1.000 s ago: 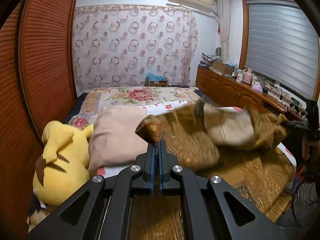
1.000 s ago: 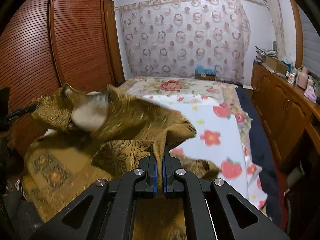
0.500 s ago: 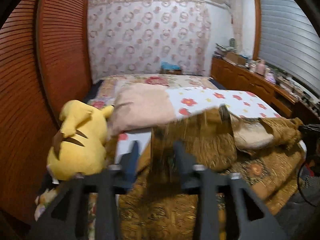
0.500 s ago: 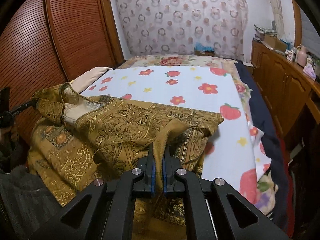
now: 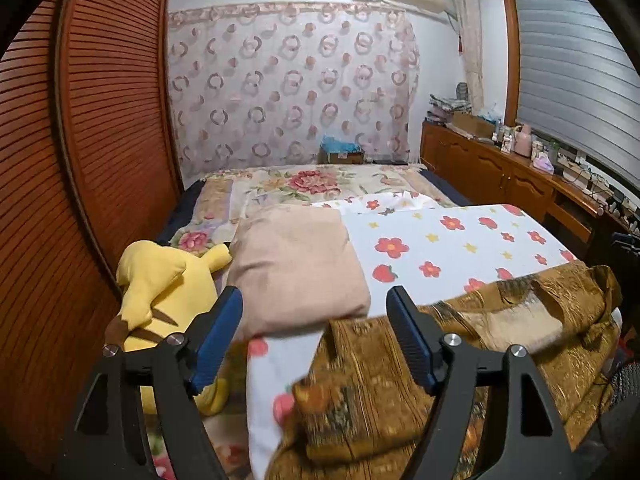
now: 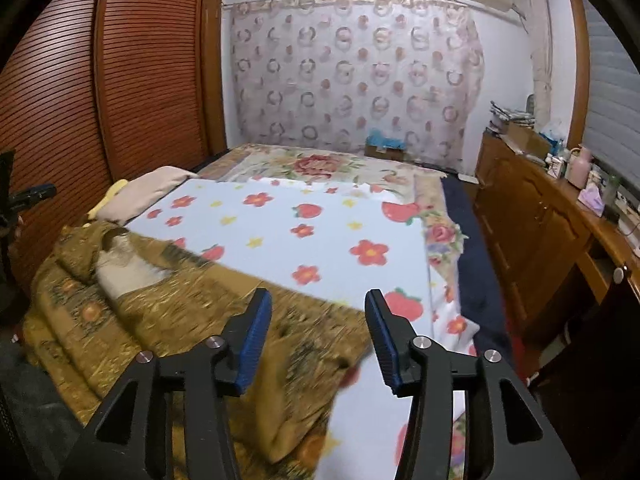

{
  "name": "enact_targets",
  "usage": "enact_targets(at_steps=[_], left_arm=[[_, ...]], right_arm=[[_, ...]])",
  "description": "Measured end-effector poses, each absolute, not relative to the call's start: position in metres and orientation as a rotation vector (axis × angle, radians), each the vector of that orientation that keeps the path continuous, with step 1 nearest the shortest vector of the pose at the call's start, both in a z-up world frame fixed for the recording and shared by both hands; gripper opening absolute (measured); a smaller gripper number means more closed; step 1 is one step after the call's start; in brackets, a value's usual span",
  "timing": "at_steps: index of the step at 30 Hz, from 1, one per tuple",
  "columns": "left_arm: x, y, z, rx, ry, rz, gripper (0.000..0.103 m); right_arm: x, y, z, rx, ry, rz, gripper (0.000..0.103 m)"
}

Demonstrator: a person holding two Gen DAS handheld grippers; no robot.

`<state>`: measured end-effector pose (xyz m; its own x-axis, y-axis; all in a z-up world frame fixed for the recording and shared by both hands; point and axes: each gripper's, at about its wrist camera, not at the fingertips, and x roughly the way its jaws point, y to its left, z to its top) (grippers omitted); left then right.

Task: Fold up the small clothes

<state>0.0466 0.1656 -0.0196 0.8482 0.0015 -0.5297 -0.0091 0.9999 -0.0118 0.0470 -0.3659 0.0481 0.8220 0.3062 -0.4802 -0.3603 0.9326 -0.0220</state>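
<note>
1. Jaws are standing wide apart on both tools: the left gripper (image 5: 314,336) and the right gripper (image 6: 318,330) are each gripping nothing, hovering just above the cloth.
2. Brocade is lying directly under them: the gold patterned garment (image 6: 168,312) is spreading from 6 o'clock out toward 9 o'clock in the right wrist view, draped over the near end of the flowered sheet (image 6: 320,232), with its pale lining showing at the collar end.
3. Fabric is looking soft and light but thick and bunchy, probably a little slick; pinching a hem corner or a doubled edge seems safer than grabbing the middle.
4. Farther off, at 10 o'clock in the left wrist view, a pink pillow (image 5: 296,264) and a yellow plush toy (image 5: 160,292) are sitting clear of the garment.
</note>
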Motion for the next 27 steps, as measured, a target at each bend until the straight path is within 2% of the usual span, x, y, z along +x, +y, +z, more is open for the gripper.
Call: enact_targets(at_steps=[4,11,18,27], left_arm=[[0.081,0.166,-0.034,-0.017,0.627,-0.026,0.075],[0.126,0.165,-0.073,-0.018,0.784,-0.062,0.075],[0.130,0.161,-0.095,-0.027,0.876,-0.081,0.060],[0.122,0.157,-0.105,-0.033,0.905,-0.097,0.058]], right_arm=[[0.079,-0.355,0.032,-0.095,0.523,0.348,0.059],[0.119,-0.342,-0.006,-0.064,0.612,0.350,0.060],[0.138,-0.344,-0.011,-0.036,0.671,0.361,0.060],[0.144,-0.341,-0.015,-0.060,0.720,0.353,0.061]])
